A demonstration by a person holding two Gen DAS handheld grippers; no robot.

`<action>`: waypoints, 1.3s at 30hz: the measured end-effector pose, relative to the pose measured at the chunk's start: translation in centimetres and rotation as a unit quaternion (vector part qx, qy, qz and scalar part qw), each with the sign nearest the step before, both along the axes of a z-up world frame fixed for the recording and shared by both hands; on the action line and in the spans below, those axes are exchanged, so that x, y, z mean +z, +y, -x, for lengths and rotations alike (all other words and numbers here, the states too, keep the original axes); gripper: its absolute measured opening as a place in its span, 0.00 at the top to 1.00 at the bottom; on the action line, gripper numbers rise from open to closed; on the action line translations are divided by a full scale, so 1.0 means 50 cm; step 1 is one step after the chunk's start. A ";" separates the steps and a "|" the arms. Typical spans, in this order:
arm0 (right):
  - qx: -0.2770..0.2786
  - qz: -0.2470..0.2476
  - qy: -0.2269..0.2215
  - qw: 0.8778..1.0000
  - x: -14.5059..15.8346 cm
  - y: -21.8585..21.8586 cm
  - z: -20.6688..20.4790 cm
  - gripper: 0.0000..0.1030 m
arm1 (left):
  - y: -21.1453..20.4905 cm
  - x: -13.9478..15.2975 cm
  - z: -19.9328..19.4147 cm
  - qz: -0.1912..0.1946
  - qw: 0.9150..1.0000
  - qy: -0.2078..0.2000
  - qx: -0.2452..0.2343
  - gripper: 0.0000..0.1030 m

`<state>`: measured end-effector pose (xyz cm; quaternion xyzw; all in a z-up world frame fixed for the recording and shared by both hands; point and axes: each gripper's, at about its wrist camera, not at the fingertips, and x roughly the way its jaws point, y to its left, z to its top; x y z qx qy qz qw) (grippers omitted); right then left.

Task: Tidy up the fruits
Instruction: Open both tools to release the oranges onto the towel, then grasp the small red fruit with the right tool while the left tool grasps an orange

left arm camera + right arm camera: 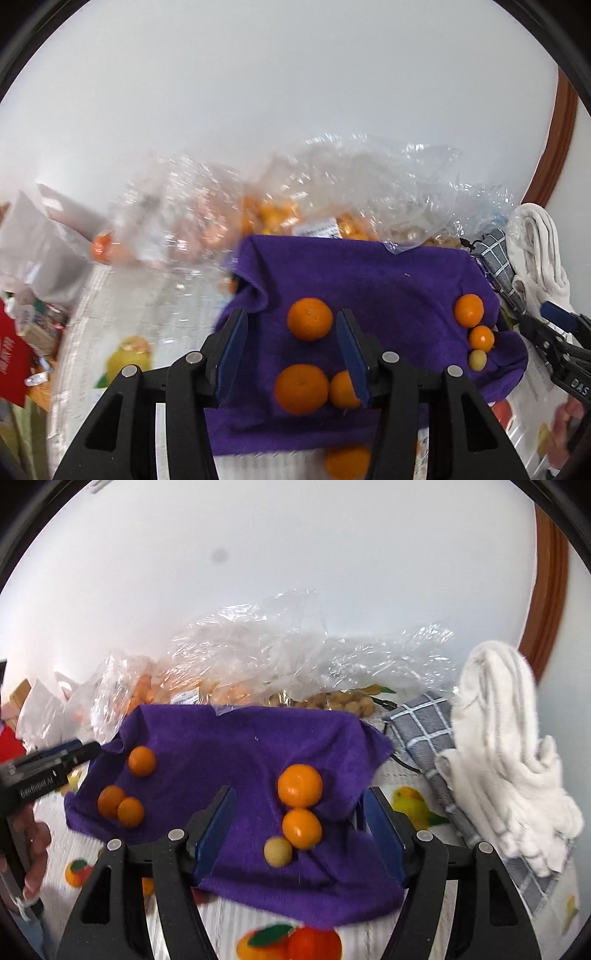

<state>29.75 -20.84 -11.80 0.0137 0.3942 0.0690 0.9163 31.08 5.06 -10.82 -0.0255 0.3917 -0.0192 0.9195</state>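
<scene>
Both claws hang empty over the fruit: the left gripper [293,354] has its blue pads parted with nothing pressed between them, and the right gripper [297,832] stands wider, also holding nothing. Neither touches a fruit, so the sorting looks partly done at best. Largest of the task's things is the purple cloth [229,746], spread on a fruit-printed table cover [413,805] and serving as the sorting ground. On it the fruit already sits in two loose groups. Toward the left gripper lie three oranges: one alone [309,318] and two touching each other [301,388]. Toward the right gripper a short row runs down by size: a big orange [299,785], a smaller orange [301,828] touching it, then a pale yellow fruit [277,851], the smallest, just beside that. What remains seems to be the crumpled clear plastic bags [295,657] behind the cloth, which still hold many orange and tan fruits, blurred and uncountable. The oranges look smooth, round and firm, apt to roll.
</scene>
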 end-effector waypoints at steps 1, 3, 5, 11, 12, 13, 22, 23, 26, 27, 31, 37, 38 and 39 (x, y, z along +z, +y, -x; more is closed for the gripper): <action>0.006 0.000 0.005 1.000 0.001 0.002 0.009 0.31 | 0.007 0.002 0.018 -0.002 1.000 -0.004 0.003 0.53; 0.021 -0.007 0.022 1.000 0.000 0.005 0.031 0.31 | 0.024 -0.002 0.042 0.010 1.000 0.003 0.004 0.53; 0.025 -0.016 0.028 0.999 -0.006 0.010 0.056 0.31 | 0.042 -0.012 0.066 0.025 1.000 0.015 0.001 0.53; 0.058 -0.039 0.027 0.997 -0.041 0.056 0.121 0.42 | 0.084 -0.032 0.160 0.017 1.000 -0.014 0.017 0.53; 0.061 -0.035 0.027 0.997 -0.052 0.067 0.128 0.47 | 0.092 -0.037 0.172 0.021 0.999 -0.016 0.018 0.53; 0.065 -0.034 0.030 0.997 -0.063 0.078 0.134 0.50 | 0.101 -0.042 0.183 0.028 0.999 -0.018 0.020 0.53; 0.084 -0.026 0.057 0.994 -0.129 0.135 0.108 0.58 | 0.099 -0.071 0.191 0.041 0.999 -0.012 0.025 0.53; 0.084 -0.024 0.061 0.994 -0.135 0.139 0.103 0.58 | 0.097 -0.070 0.194 0.041 0.999 -0.015 0.023 0.53; 0.087 -0.020 0.066 0.994 -0.149 0.149 0.089 0.66 | 0.093 -0.070 0.196 0.051 0.998 -0.019 0.014 0.53; 0.087 -0.019 0.065 0.994 -0.153 0.150 0.085 0.72 | 0.092 -0.071 0.196 0.055 0.998 -0.017 0.011 0.53; 0.095 -0.022 0.057 0.994 -0.155 0.147 0.092 0.78 | 0.088 -0.080 0.194 0.078 0.997 -0.008 -0.003 0.53; 0.066 -0.017 0.021 0.997 -0.118 0.080 0.121 0.78 | 0.057 -0.092 0.194 0.095 0.995 0.007 -0.033 0.53; 0.057 -0.020 0.018 0.998 -0.113 0.066 0.121 0.78 | 0.050 -0.094 0.193 0.099 0.994 0.012 -0.036 0.54; 0.050 -0.021 0.017 0.998 -0.110 0.057 0.118 0.78 | 0.039 -0.097 0.191 0.100 0.994 0.017 -0.041 0.54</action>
